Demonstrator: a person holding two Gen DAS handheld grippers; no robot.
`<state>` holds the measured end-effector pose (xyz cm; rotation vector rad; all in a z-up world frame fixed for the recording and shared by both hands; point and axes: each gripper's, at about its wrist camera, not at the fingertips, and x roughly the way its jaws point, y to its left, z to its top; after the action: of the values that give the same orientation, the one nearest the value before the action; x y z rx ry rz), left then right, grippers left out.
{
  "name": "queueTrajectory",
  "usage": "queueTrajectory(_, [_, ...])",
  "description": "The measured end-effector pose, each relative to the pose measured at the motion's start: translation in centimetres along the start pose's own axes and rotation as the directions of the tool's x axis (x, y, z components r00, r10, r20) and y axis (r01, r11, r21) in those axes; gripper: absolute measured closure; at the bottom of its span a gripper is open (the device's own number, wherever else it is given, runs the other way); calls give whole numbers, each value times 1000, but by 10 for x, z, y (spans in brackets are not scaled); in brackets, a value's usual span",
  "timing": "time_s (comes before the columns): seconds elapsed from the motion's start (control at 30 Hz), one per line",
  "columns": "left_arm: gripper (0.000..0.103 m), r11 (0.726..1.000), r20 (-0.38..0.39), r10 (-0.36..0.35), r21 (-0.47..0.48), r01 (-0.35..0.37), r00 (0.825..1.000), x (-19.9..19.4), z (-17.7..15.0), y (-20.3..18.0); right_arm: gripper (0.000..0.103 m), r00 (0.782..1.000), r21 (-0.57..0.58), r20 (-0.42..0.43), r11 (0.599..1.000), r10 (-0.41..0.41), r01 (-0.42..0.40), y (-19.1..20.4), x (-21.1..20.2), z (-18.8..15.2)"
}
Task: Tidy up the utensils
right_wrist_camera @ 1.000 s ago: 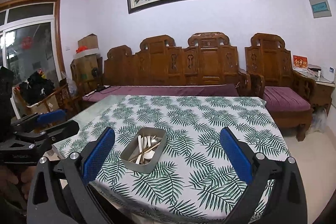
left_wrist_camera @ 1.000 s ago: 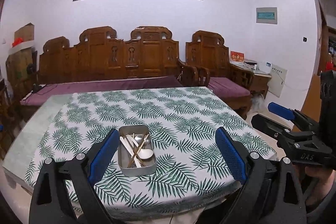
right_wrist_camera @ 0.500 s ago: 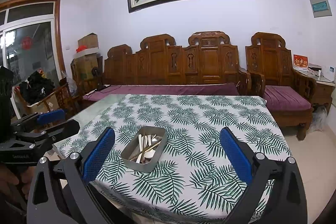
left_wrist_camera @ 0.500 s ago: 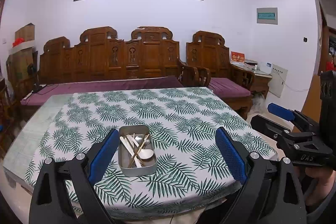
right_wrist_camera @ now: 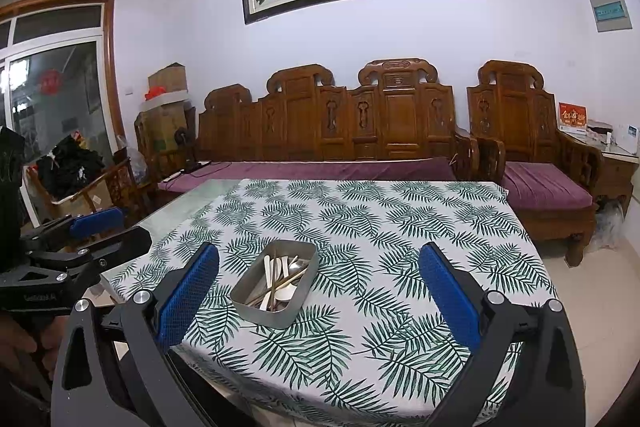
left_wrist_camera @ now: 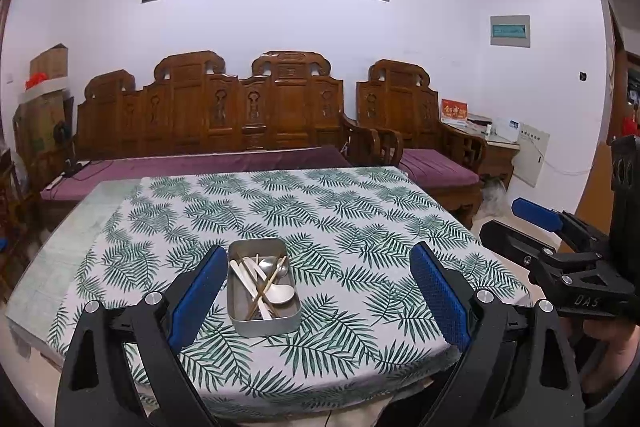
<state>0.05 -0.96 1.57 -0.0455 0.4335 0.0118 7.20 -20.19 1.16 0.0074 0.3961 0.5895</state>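
Spoons and chopsticks (left_wrist_camera: 262,281) lay jumbled in the metal tray (left_wrist_camera: 240,307) while the left gripper (left_wrist_camera: 318,299) and right gripper (right_wrist_camera: 320,297) hovered released, empty; stage undeterminable.

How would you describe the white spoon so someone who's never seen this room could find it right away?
Start at the table with the green leaf-print cloth in front of the carved wooden sofa. On it sits one metal tray, near the front edge. The white spoon lies inside among thin chopsticks; it alone has a broad, rounded white bowl.
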Motion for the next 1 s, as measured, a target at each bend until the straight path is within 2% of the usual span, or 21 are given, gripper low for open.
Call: queueTrajectory(1.0, [14, 1000, 10, -2, -5, 2, 1000, 0, 4, -2, 2, 1000, 1, 0, 1000, 2, -2, 4, 1, -3])
